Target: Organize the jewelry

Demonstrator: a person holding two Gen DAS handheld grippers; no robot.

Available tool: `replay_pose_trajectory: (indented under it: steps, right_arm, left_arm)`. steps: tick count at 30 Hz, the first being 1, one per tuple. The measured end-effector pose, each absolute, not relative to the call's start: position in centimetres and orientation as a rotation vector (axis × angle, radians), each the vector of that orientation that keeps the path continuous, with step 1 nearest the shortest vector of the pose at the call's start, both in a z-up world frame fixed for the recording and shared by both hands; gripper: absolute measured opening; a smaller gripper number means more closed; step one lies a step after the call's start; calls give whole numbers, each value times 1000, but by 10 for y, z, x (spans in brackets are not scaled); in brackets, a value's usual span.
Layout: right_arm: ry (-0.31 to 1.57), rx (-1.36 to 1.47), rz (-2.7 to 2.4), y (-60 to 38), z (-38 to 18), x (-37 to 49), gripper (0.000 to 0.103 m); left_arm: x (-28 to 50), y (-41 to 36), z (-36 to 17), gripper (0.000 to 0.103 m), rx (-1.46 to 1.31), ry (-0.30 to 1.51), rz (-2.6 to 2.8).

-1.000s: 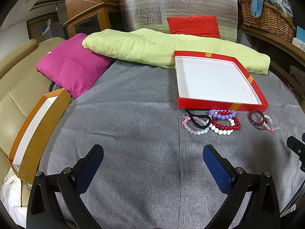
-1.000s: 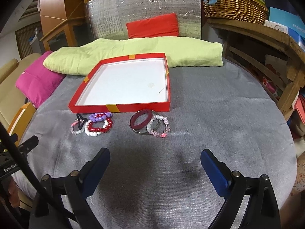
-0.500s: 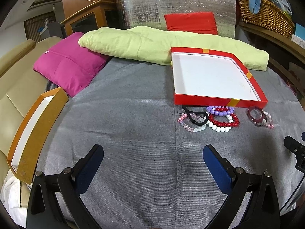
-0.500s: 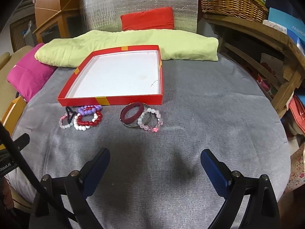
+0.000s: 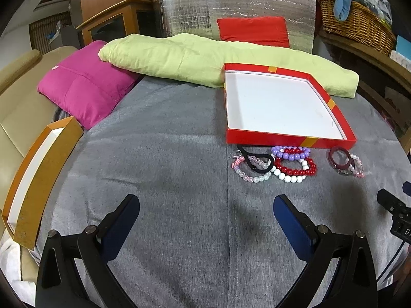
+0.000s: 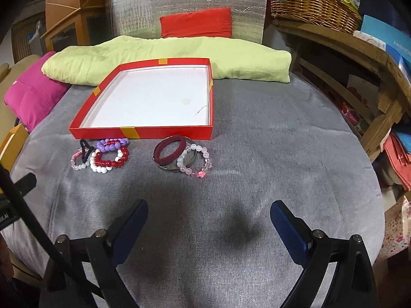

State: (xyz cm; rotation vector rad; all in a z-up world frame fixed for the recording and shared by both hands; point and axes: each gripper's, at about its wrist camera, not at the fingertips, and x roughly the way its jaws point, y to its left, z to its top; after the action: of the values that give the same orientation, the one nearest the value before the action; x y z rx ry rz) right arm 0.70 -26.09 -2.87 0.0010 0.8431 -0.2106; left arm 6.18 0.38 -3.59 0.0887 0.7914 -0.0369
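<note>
Both tools hovering low over the grey cover, nothing gripped: left tool [image 5: 205,211] jaws spread wide, right tool [image 6: 208,217] same. Looks like approach step, no piece picked yet. Beyond them two bracelet clusters are lying just in front of the red tray [image 6: 143,131]: beaded bunch [image 6: 102,156] left, maroon band w/ bangle + pink beads [image 6: 182,157] right. Tray sitting empty. Next prob: right tool closing in on maroon band, pinching one ring only, lifting over tray wall.

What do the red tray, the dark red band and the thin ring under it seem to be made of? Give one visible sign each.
Red tray: probably glossy card, with thin folded walls and a matt white floor.
Dark red band: seemingly fabric elastic; soft, dull and thick.
Thin ring: likely metal; narrow, rigid rim with a dull sheen.
</note>
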Motion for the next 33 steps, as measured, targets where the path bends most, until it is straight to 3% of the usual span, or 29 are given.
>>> replay_pose_trajectory:
  steps: [7, 9, 13, 16, 18, 23, 26, 29, 33]
  right_arm:
    - [832, -13, -216, -260, -28, 7, 97]
    - [828, -5, -208, -263, -27, 9, 92]
    - [795, 26, -165, -282, -19, 19, 84]
    - [788, 82, -78, -299, -18, 36, 71]
    - [822, 143, 2, -307, -27, 50, 54]
    - [929, 173, 49, -300, -52, 77, 27]
    - [947, 167, 32, -296, -57, 85, 21]
    - [965, 183, 33, -295, -63, 93, 8]
    - [942, 148, 30, -292, -61, 93, 2]
  left_arm:
    - [68, 8, -36, 103, 85, 771, -66]
    - [75, 9, -38, 103, 93, 793, -76]
    - [93, 13, -42, 92, 70, 846, -121]
    - [110, 17, -44, 79, 28, 873, -173]
    - [119, 19, -52, 77, -12, 892, -200]
    - [140, 21, -71, 65, -128, 976, -258]
    - [145, 13, -71, 65, -136, 962, -284]
    - [150, 1, -73, 60, -107, 970, -319]
    - [160, -13, -86, 38, -90, 1032, -378]
